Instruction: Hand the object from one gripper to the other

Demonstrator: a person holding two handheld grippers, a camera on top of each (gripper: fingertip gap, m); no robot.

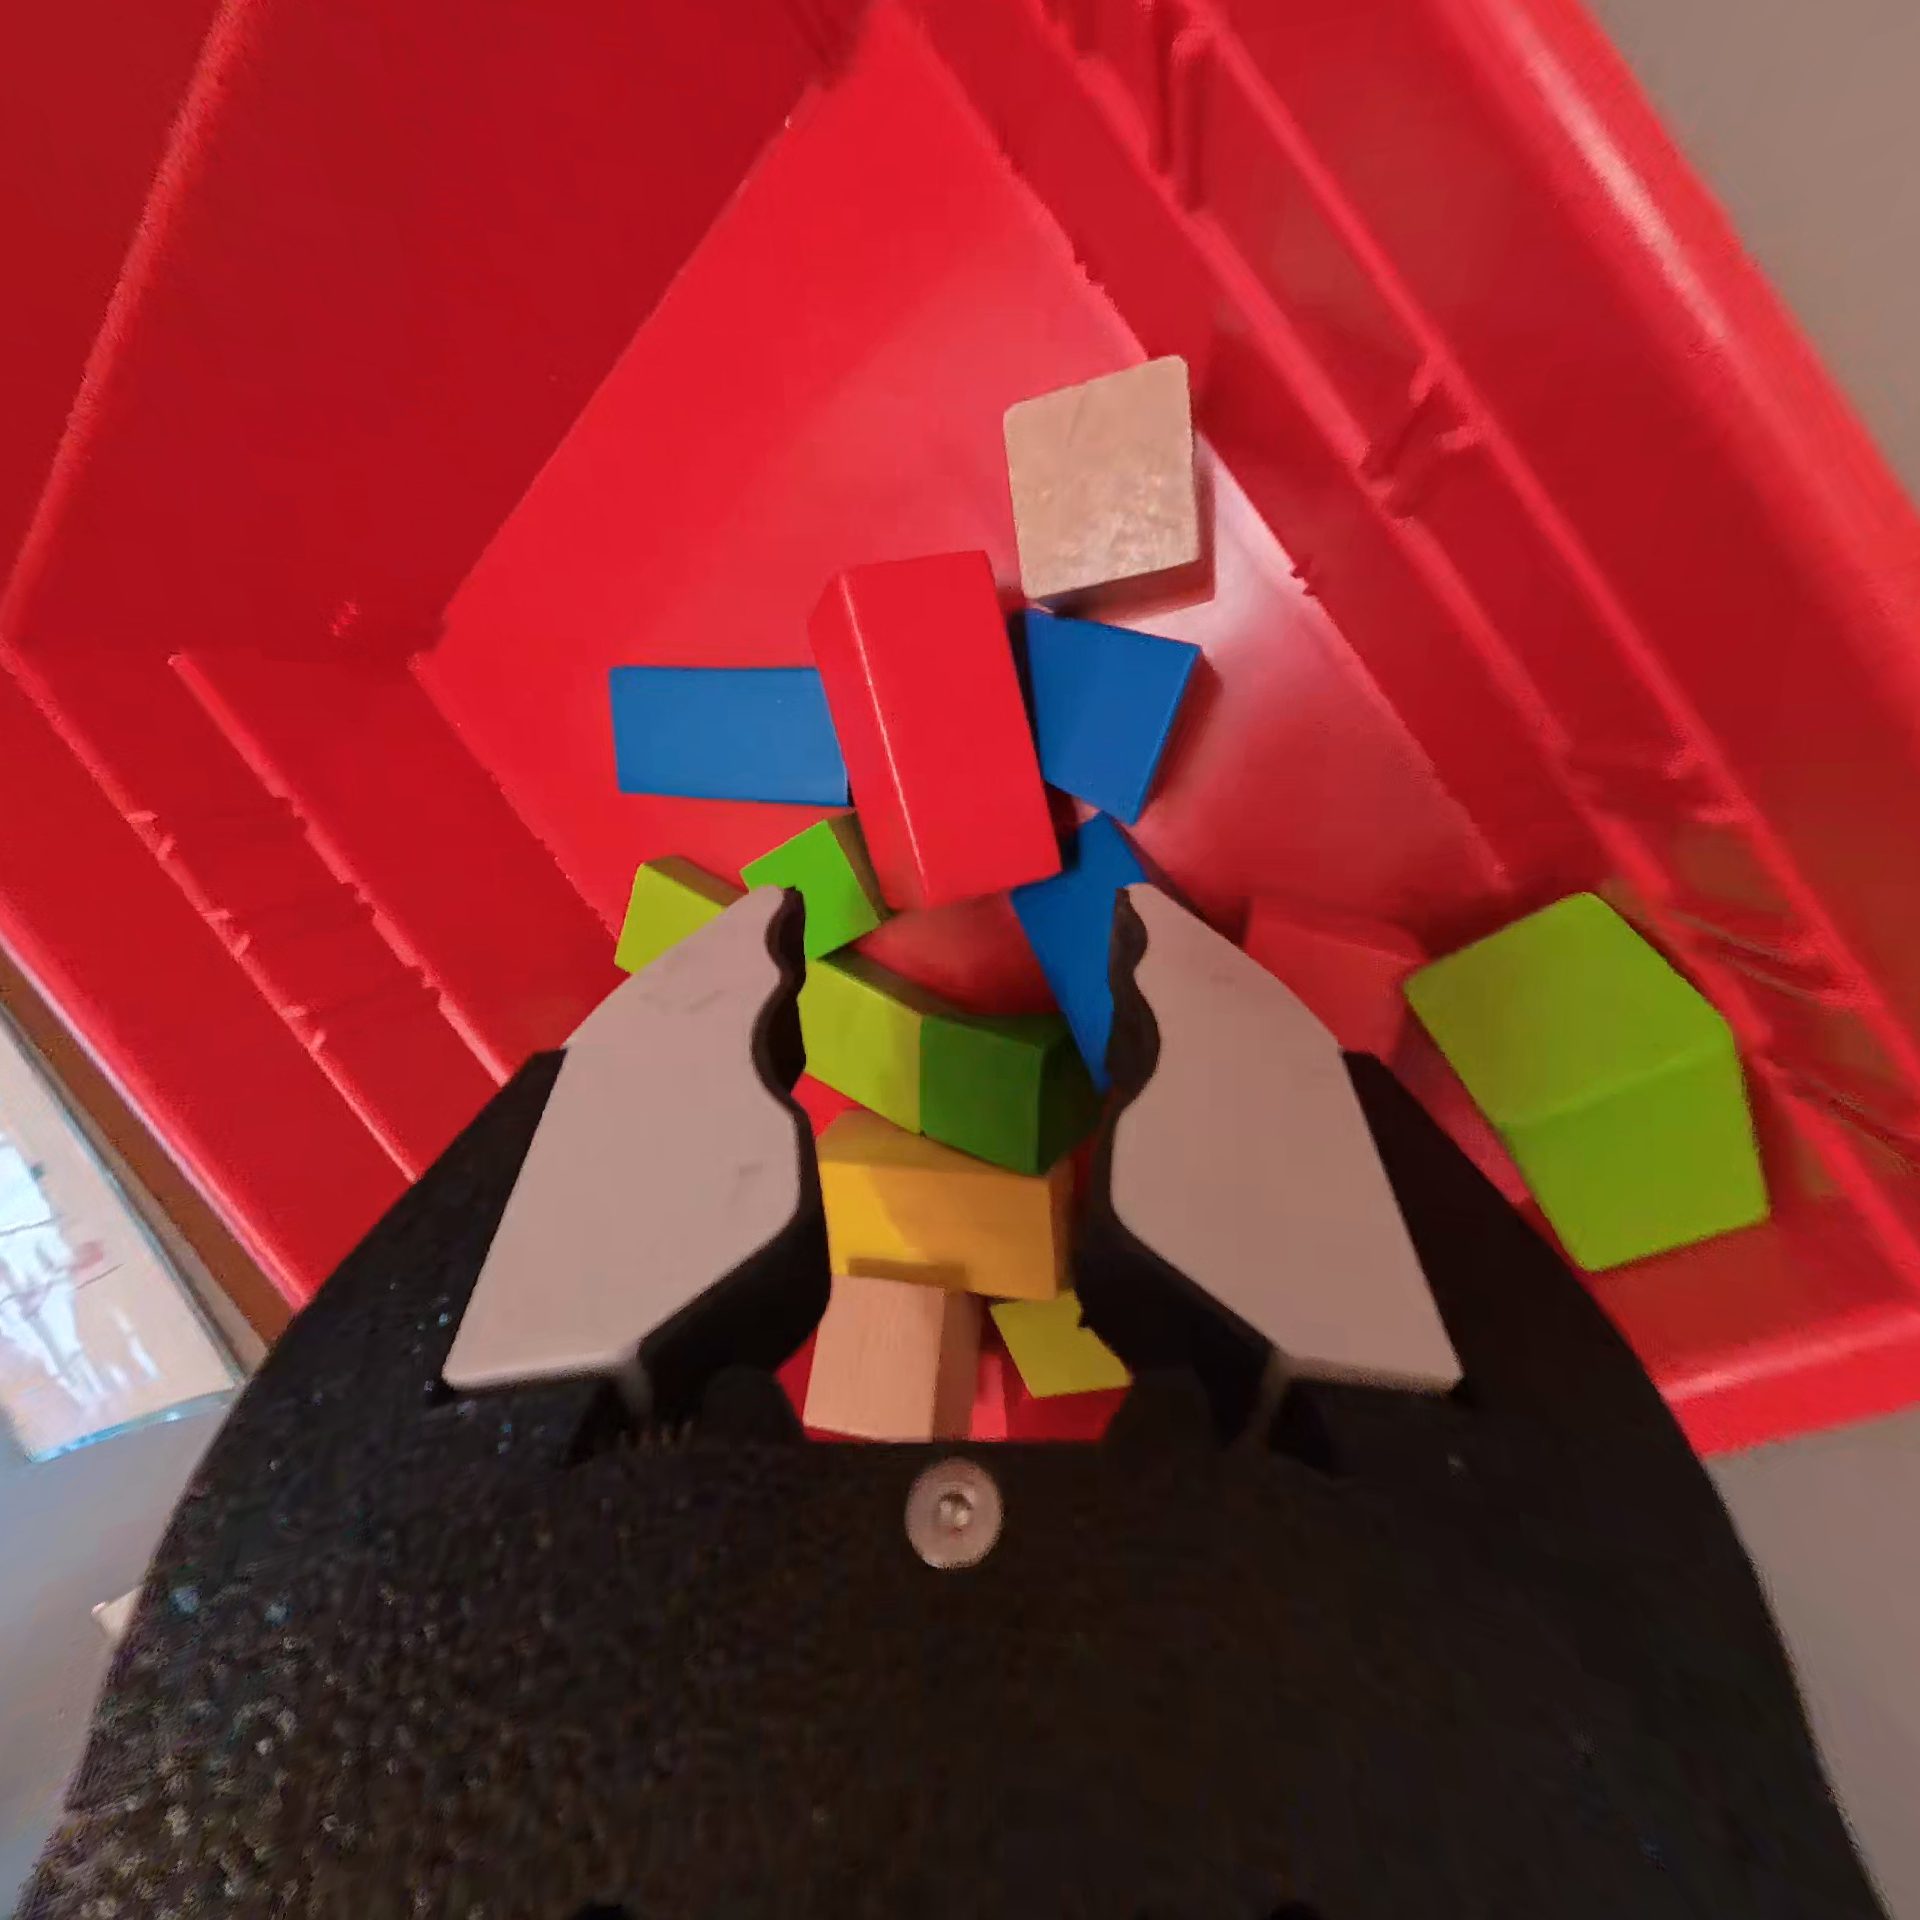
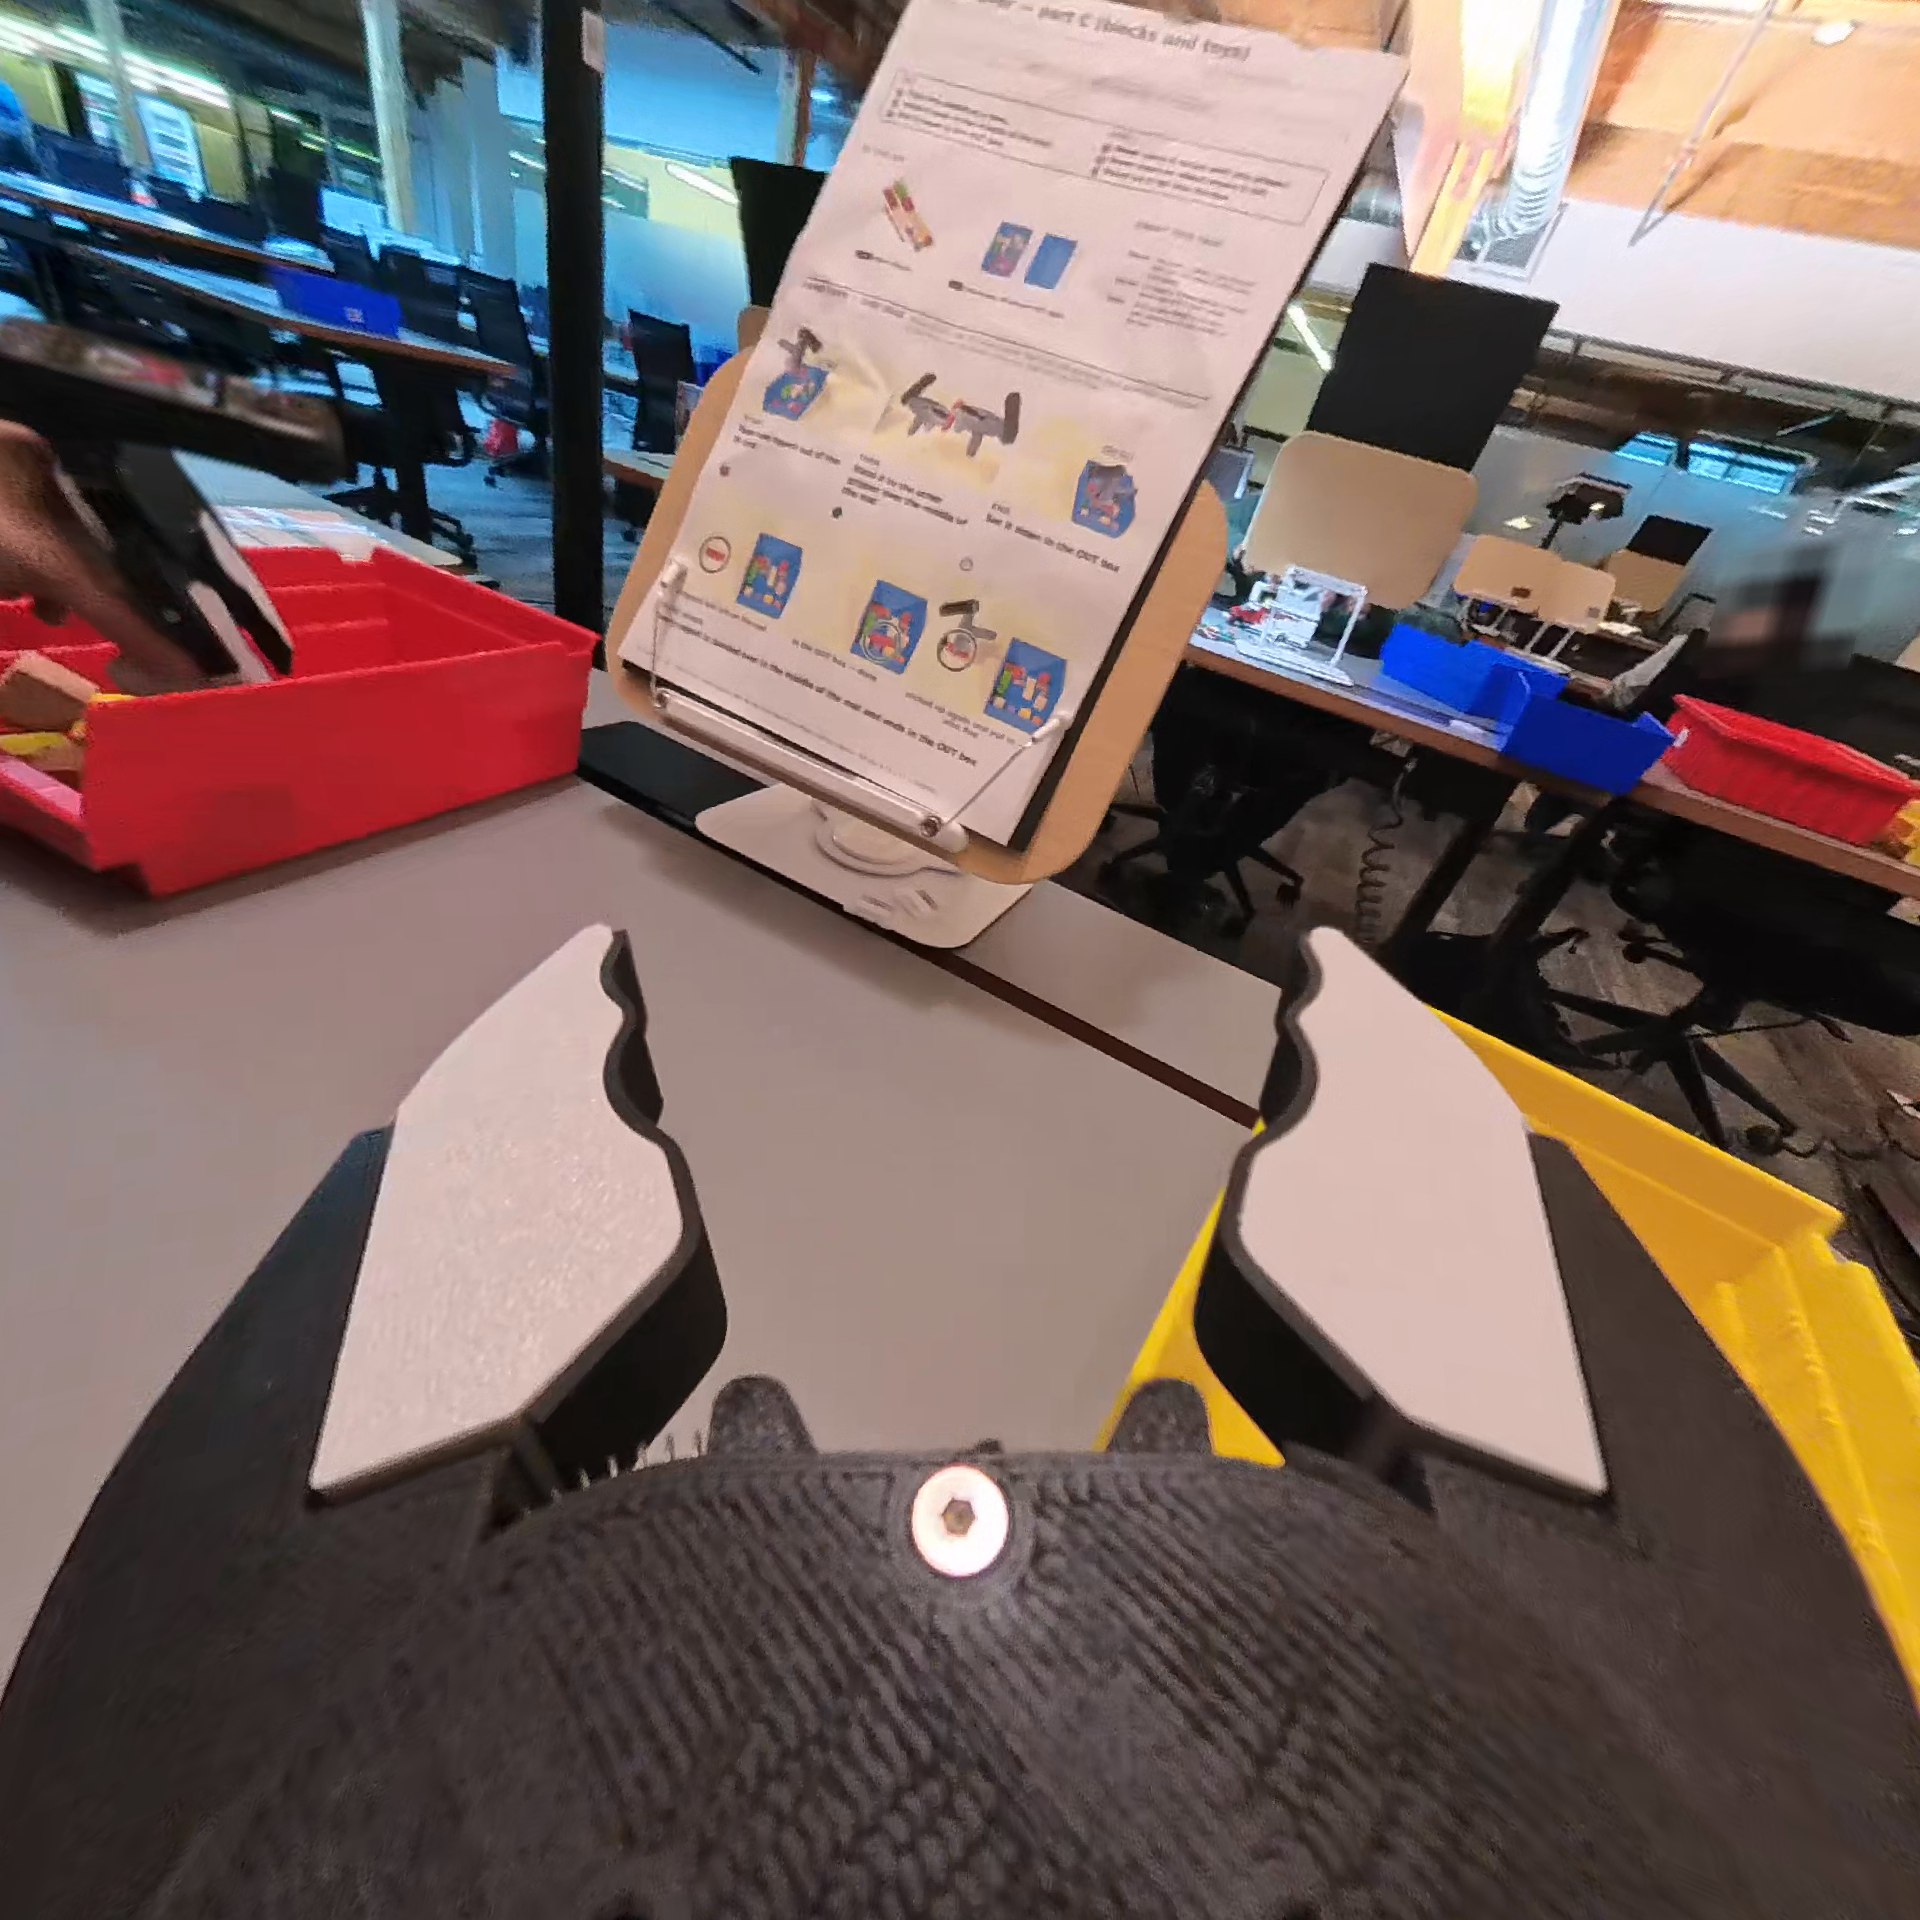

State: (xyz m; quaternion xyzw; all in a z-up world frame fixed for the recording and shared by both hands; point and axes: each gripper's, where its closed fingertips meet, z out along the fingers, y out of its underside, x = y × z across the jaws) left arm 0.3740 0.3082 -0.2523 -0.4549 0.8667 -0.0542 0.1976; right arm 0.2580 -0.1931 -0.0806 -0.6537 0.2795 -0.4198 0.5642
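Observation:
In the left wrist view my left gripper (image 1: 958,935) reaches down into a red bin (image 1: 416,416) with several coloured wooden blocks. Its jaws stand narrow around a green arch-shaped block (image 1: 935,1070). The left pad lies against the block's end. A blue wedge (image 1: 1075,935) sits between the block and the right pad. In the right wrist view my right gripper (image 2: 956,997) is wide open and empty above the grey table (image 2: 883,1143). The left gripper (image 2: 208,613) shows far left in that view, held by a hand inside the red bin (image 2: 343,727).
Around the grasp lie a red bar (image 1: 935,727), blue blocks (image 1: 727,732), a big green cube (image 1: 1590,1081), a yellow block (image 1: 945,1216) and plain wooden blocks (image 1: 1107,478). A yellow bin (image 2: 1662,1247) is under my right gripper's right side. A document stand (image 2: 987,416) stands ahead.

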